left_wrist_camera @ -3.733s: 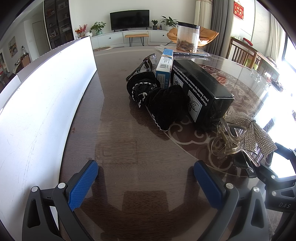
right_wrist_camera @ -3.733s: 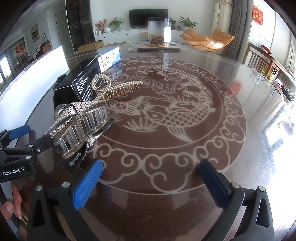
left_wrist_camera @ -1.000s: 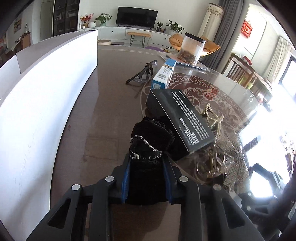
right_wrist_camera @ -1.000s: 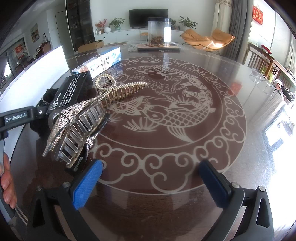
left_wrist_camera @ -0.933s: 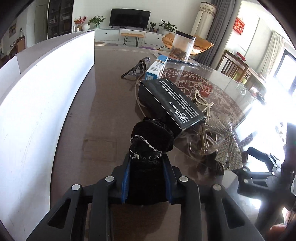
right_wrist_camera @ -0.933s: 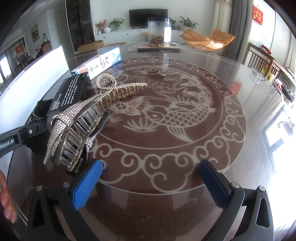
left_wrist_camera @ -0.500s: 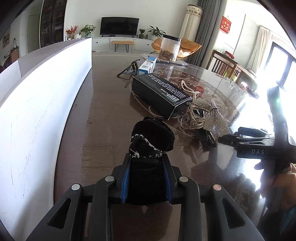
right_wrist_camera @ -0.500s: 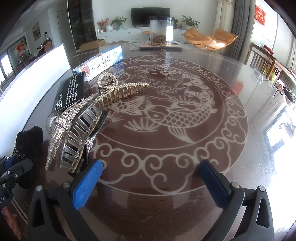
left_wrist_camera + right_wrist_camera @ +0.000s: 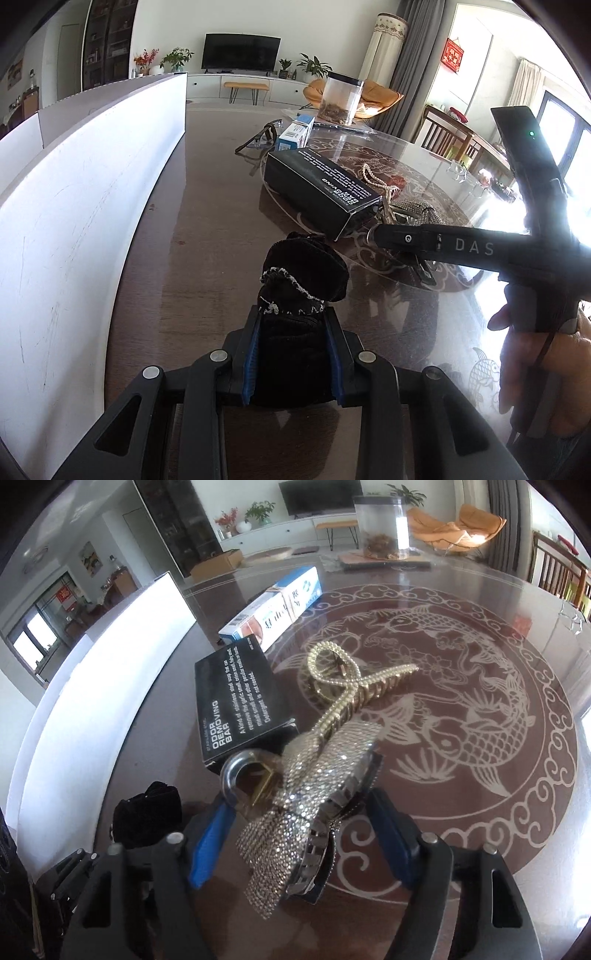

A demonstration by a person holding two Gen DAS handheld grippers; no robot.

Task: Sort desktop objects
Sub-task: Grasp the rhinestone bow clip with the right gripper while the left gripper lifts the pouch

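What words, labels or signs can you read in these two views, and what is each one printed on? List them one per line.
"ODOR REMOVING BAR": black box.
"A kind of stainless steel soap...": same box; the remaining small print is too blurred.
"DAS": right gripper, on its arm in the left view.
White-and-blue carton: print unreadable.
Red wall sign: unreadable.

Bare table (image 9: 207,206) lies open between the white board (image 9: 74,206) and the black box (image 9: 317,188), seemingly unobstructed.
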